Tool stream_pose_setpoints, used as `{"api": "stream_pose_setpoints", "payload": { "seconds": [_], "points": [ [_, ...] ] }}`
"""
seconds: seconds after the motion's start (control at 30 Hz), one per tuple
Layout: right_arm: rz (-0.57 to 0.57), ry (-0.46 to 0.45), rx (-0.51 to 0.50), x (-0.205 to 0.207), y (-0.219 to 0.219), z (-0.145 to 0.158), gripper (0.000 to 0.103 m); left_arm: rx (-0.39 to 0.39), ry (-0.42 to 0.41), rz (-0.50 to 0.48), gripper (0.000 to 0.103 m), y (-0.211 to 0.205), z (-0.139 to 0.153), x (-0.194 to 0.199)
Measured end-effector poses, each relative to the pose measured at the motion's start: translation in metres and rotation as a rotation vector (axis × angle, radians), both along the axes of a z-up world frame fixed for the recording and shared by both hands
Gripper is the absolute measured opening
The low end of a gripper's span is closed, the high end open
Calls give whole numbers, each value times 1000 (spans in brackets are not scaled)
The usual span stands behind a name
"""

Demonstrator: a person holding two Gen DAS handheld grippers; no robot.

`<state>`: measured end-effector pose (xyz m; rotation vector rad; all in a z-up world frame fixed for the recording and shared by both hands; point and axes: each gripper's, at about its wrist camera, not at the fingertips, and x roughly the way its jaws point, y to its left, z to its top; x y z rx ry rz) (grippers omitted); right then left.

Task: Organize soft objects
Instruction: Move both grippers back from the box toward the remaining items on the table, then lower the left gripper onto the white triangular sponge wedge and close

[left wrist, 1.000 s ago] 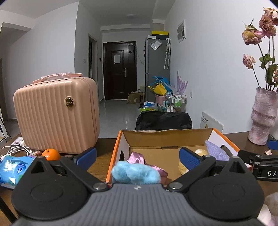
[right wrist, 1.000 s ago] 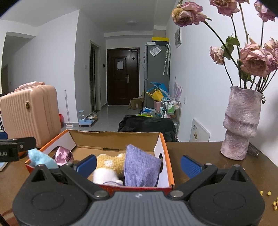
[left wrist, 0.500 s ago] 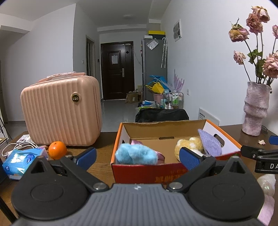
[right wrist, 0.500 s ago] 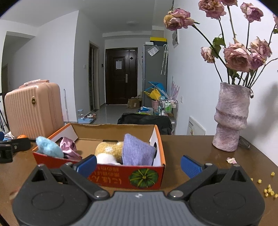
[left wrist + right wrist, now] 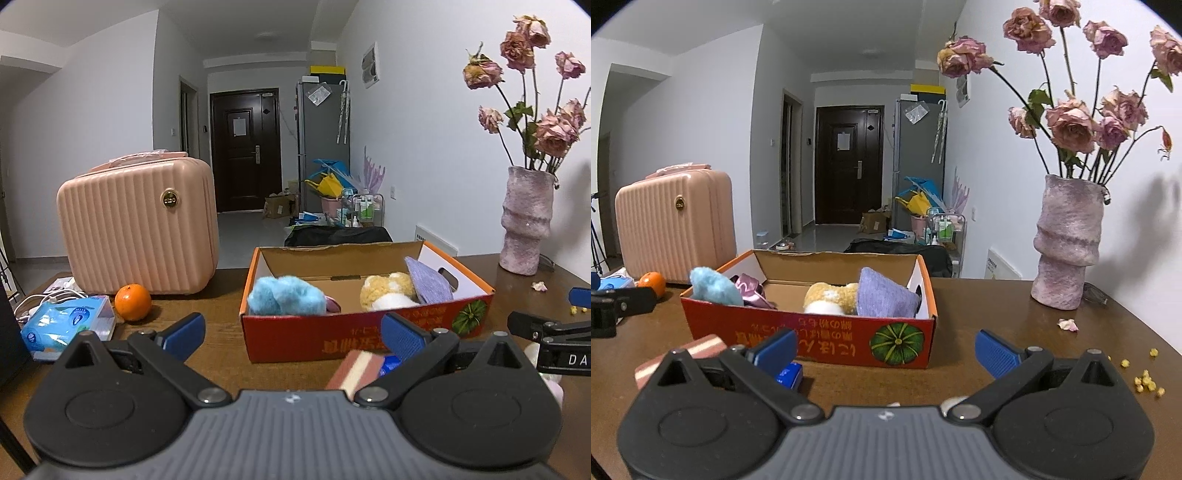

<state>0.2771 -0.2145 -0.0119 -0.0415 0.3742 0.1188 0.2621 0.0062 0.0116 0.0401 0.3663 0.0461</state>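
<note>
Open, empty left gripper (image 5: 291, 330) before the cardboard box (image 5: 369, 332) of blue plush (image 5: 284, 301) and yellow plush (image 5: 388, 291).

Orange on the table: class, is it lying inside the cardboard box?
No, the orange sits on the table left of the cardboard box, beside the pink suitcase.

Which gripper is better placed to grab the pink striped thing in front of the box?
Probably left. The pink striped thing sits between the open left gripper's jaws but outside the open right gripper's jaws, off to its left.
</note>
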Motion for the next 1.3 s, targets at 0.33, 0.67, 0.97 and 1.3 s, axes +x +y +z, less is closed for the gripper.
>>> {"api": "stream_pose_setpoints", "payload": {
  "seconds": [0.33, 0.67, 0.97, 1.3],
  "points": [
    [5, -1, -5, -36, -2, -6, 103, 11, 5, -14, 103, -7, -4, -34],
    [12, 27, -10, -68, -6, -19, 103, 8, 53, -38, 103, -6, -21, -65],
    [26, 41, -23, -89, -8, -28, 103, -4, 92, -41, 103, -1, -33, -83],
    [38, 64, -40, -93, -4, -35, 103, 8, 126, -52, 103, -4, -41, -85]
  ]
}}
